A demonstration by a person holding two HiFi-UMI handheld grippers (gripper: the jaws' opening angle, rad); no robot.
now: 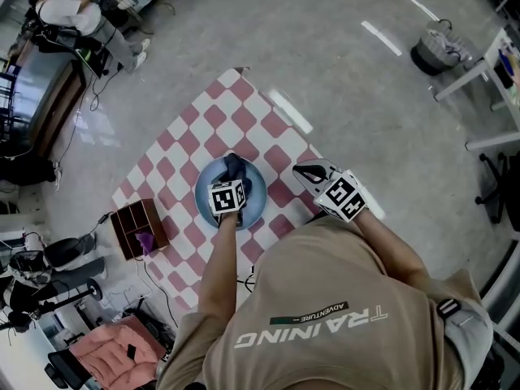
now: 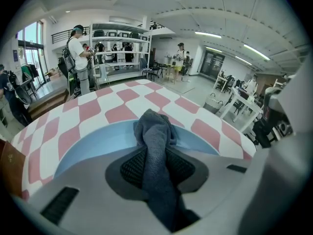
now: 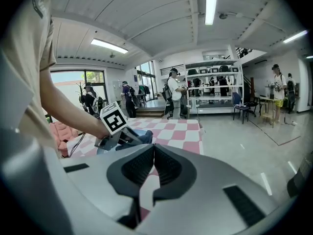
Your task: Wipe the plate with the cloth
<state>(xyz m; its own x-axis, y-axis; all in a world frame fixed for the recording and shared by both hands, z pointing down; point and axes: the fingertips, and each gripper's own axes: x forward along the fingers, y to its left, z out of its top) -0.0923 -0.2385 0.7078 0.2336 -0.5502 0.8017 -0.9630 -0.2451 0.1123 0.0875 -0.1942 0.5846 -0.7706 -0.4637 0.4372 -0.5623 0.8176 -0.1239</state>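
Flooring of pale grey polished concrete (image 1: 349, 71) spreads all round us. On it stands the table under its pink-and-white checked tablecloth (image 1: 244, 116), set cornerwise to us in the head view. At the table's left corner sits a brown wooden box with open compartments (image 1: 134, 222), and something small and purple (image 1: 145, 240) lies in one of them. Near the middle of the checked top rests the round light-blue plate (image 1: 257, 210).

Our left gripper (image 1: 232, 179) reaches steeply down over the plate. Its jaws are partly closed and clamp the dark grey-blue towelling cloth (image 2: 155, 146) between the ribbed pads. The free end of the cloth is bunched beyond the fingertips against the plate's blue surface, toward the far side of the dish from us.

Our right gripper (image 3: 153, 161) hangs by the table's right edge, near the plate but clear of it. Its two jaws are pressed together at the tips with nothing between them.
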